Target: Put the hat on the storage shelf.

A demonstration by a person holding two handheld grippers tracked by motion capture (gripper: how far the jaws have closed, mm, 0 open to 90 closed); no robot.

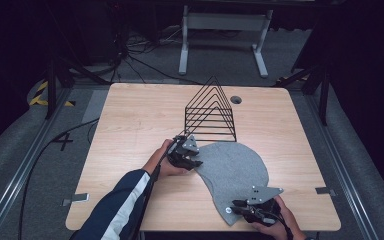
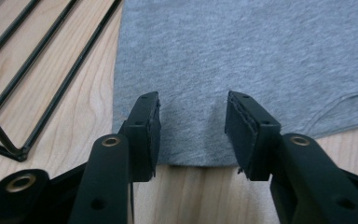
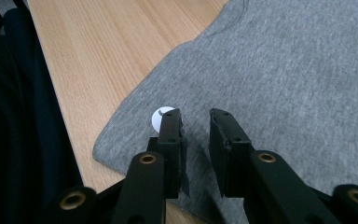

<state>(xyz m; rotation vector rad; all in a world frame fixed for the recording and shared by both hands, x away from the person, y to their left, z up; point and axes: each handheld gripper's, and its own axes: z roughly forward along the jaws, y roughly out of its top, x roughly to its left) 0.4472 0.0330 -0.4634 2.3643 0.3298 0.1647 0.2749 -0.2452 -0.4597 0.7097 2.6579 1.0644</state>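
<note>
A grey cloth [image 1: 235, 165] lies flat on the wooden table [image 1: 140, 115], right of centre. My left gripper [image 1: 196, 162] sits at the cloth's upper left edge. In the left gripper view it [image 2: 192, 98] is open wide, its jaws low over the hem of the cloth [image 2: 261, 46]. My right gripper [image 1: 235, 206] is at the cloth's near corner by the front edge. In the right gripper view it [image 3: 194, 114] has a narrow gap between its jaws, with the cloth [image 3: 298, 70] beneath and a small white round sticker [image 3: 160, 116] beside the left jaw.
A black wire rack [image 1: 210, 112] stands behind the cloth, close to my left gripper, its bars [image 2: 28, 70] lying left of the hem. A round cable hole [image 1: 236, 99] is at the table's back. A dark sleeve [image 3: 9, 116] lies left of the right gripper.
</note>
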